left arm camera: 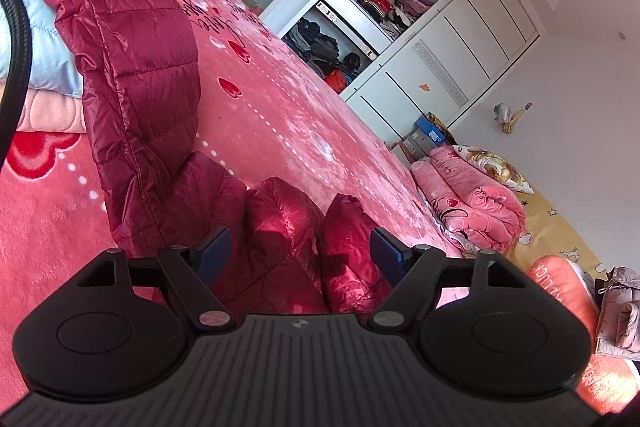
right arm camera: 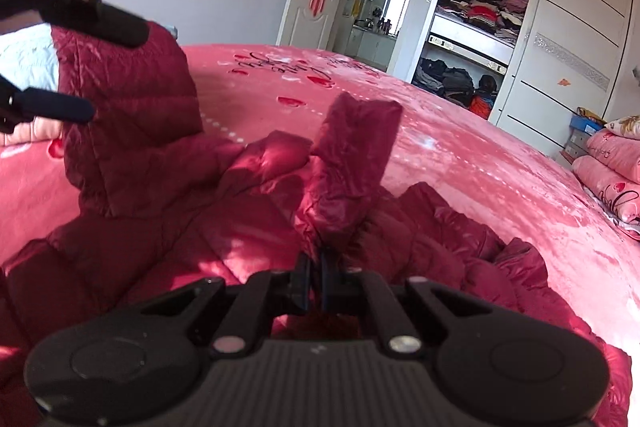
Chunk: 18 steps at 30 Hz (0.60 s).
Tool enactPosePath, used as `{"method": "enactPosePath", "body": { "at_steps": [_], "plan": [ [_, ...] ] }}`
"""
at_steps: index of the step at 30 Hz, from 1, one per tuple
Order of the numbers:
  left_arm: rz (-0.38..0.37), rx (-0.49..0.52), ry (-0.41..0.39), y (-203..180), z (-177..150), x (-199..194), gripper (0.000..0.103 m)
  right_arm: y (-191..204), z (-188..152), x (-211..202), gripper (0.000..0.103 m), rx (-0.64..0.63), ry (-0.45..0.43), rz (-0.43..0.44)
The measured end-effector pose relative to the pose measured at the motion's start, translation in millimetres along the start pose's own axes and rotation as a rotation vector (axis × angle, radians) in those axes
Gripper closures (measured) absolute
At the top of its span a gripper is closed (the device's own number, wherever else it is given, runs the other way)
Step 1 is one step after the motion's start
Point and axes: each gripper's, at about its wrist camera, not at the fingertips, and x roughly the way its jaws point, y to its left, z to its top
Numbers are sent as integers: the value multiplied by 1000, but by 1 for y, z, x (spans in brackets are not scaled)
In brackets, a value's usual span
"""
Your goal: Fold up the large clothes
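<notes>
Dark red puffer jacket (right arm camera: 168,219) lies crumpled on the bed, on the pink heart-print blanket (right arm camera: 460,163), filling the near/left part of the right wrist view.

R gripper (right arm camera: 316,279): fingers clenched on a fold of the jacket, pads nearly touching w/ fabric pinched between. The pinched piece, a sleeve (right arm camera: 352,163) by the look, stands up from the grip, tilted slightly right, cuff end on top.

L gripper (left arm camera: 300,251): fingers spread wide, nothing between the blue pads, just above bunched jacket fabric; contact not clear. In the right wrist view the same gripper (right arm camera: 86,67) shows top left, blurred, fingers apart, beside a raised quilted panel (right arm camera: 128,115) of the jacket. Can't tell if touching.

In the left wrist view that panel (left arm camera: 132,75) rises steeply at left, hem stitching visible.

Bkgd: light blue quilted item (left arm camera: 44,39) behind the jacket at left, open wardrobe (right arm camera: 484,27) w/ stacked clothes, folded pink quilts (left arm camera: 476,195) off the far edge of the bed.
</notes>
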Motion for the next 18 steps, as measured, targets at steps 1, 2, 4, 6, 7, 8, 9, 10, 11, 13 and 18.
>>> {"method": "enactPosePath", "body": {
  "at_steps": [1,2,4,6,7,8,9,10,11,13,18],
  "plan": [
    [-2,-2,8,-1,-1,2,11,2,-3,3,101,-6,9,1],
    [-2,-2,17,0,0,3,11,4,-5,5,101,-11,17,2],
    [-2,5,34,0,-2,1,10,7,-8,8,101,-20,29,1],
    [1,14,49,0,-4,1,10,8,-9,11,101,-22,36,2],
    [4,18,55,-1,-5,1,10,9,-10,12,100,-24,38,1],
    [5,22,61,-1,-5,2,10,10,-11,13,99,-25,41,2],
    [7,26,68,-2,-6,2,10,10,-11,13,98,-29,44,3],
    [7,29,73,-2,-7,2,9,11,-11,13,98,-35,44,3],
    [9,33,74,-4,-8,2,9,12,-13,12,98,-38,43,4],
    [9,43,72,-5,-9,1,9,11,-12,9,94,-31,43,17],
    [11,59,58,-4,-8,0,9,8,-10,-7,71,7,25,55]
  ]
}}
